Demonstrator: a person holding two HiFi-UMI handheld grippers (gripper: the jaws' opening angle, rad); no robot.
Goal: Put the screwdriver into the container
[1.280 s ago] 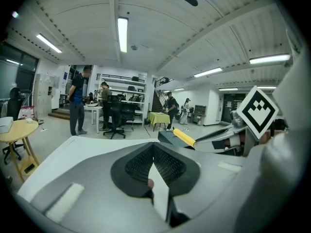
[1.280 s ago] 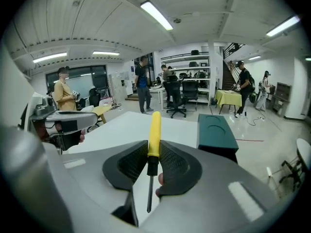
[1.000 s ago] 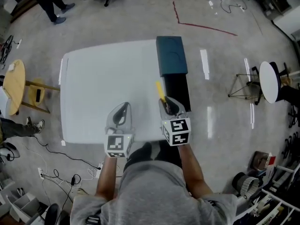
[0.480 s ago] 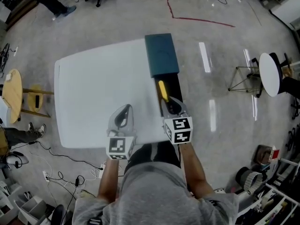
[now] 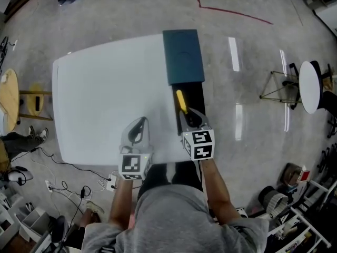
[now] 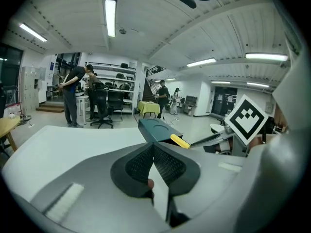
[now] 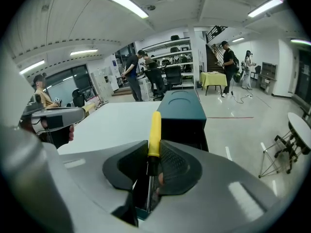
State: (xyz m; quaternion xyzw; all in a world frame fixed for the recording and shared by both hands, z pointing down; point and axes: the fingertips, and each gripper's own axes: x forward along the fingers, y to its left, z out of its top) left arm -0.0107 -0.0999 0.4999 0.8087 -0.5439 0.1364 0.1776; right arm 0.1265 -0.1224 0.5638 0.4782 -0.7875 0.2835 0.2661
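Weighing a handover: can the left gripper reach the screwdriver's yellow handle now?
Probably yes: the handle juts free beyond the right gripper, only table lies between, but the left gripper must open its shut jaws first.

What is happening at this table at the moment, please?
A person is working with two handheld grippers at a white table. The right gripper is closed on a yellow-handled screwdriver, holding it over the open dark part of the teal container. The left gripper is shut and empty above the table.

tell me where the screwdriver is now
Head view: the screwdriver sits clamped in the right gripper, over the open black part of the container at the right edge of the table.
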